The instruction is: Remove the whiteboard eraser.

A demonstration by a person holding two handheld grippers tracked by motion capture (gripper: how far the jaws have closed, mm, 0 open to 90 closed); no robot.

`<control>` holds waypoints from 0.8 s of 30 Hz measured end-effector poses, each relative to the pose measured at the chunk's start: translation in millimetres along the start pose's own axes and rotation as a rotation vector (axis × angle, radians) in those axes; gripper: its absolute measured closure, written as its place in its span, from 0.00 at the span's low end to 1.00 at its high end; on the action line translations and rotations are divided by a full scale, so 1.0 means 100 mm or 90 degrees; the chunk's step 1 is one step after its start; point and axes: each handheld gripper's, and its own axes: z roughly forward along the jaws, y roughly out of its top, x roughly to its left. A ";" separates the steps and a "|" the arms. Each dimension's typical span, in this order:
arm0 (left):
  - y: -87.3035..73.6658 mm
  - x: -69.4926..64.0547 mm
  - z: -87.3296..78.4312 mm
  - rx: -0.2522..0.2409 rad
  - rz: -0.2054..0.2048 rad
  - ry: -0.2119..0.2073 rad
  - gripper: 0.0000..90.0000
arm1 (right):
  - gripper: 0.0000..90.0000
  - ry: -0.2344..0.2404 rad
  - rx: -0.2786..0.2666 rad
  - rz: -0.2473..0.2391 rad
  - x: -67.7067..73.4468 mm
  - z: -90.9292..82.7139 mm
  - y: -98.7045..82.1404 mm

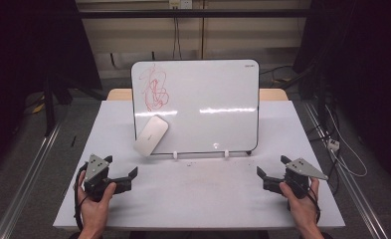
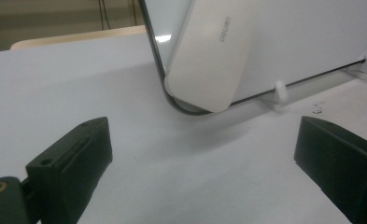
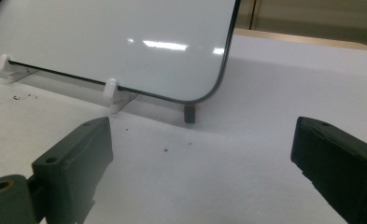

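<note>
High view: both claws, left (image 1: 128,175) and right (image 1: 263,175), spread empty; eraser (image 1: 150,135) covers the whiteboard's (image 1: 208,94) lower-left corner

High view: up above near side, looks forward and down on whole table (image 1: 198,199). Gripper views: low, close to tabletop, face far side. All three share whiteboard (image 1: 203,99) bottom edge.

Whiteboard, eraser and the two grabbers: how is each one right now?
whiteboard: propped upright on the table, red scribble at its top left corner.
eraser: stuck on the board's lower left corner, tilted.
left gripper: open, holding nothing.
right gripper: open, holding nothing.
</note>
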 end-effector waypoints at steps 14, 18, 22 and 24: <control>0.05 -0.06 0.14 0.025 0.017 -0.027 0.07 | 0.06 0.004 0.013 0.011 -0.03 0.02 -0.01; 0.11 -0.04 0.16 0.017 0.023 -0.037 0.08 | 0.06 0.016 0.021 0.009 -0.02 0.04 -0.02; 0.21 -0.06 0.21 0.019 0.032 -0.029 0.08 | 0.06 0.021 0.023 0.012 -0.01 0.05 -0.02; 0.24 -0.07 0.23 0.026 0.047 -0.036 0.07 | 0.06 0.021 0.024 0.011 -0.01 0.05 -0.02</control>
